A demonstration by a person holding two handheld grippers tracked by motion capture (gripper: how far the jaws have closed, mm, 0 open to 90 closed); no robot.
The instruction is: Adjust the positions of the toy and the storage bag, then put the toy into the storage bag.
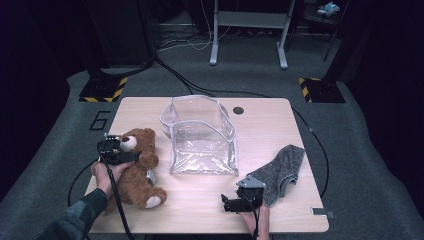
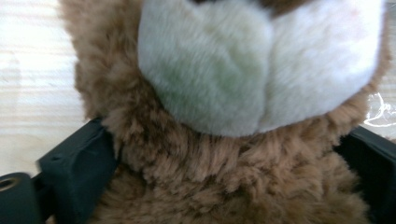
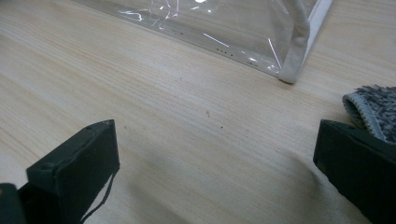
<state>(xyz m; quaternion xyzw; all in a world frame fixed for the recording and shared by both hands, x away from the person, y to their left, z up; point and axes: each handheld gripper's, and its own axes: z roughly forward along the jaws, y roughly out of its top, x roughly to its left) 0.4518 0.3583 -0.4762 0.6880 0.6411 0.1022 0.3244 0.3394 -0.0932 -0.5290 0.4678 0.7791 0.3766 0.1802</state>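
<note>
1. Your left gripper (image 1: 116, 151) sits over the teddy bear (image 1: 137, 167), jaws spread wide around its neck fur, not visibly pressing.
2. The teddy bear lies on the counter's (image 1: 200, 200) left side, beside the clear bag (image 1: 202, 137).
3. Your right gripper (image 1: 235, 204) rests open near the grey sock (image 1: 282, 165), holding nothing.
</note>
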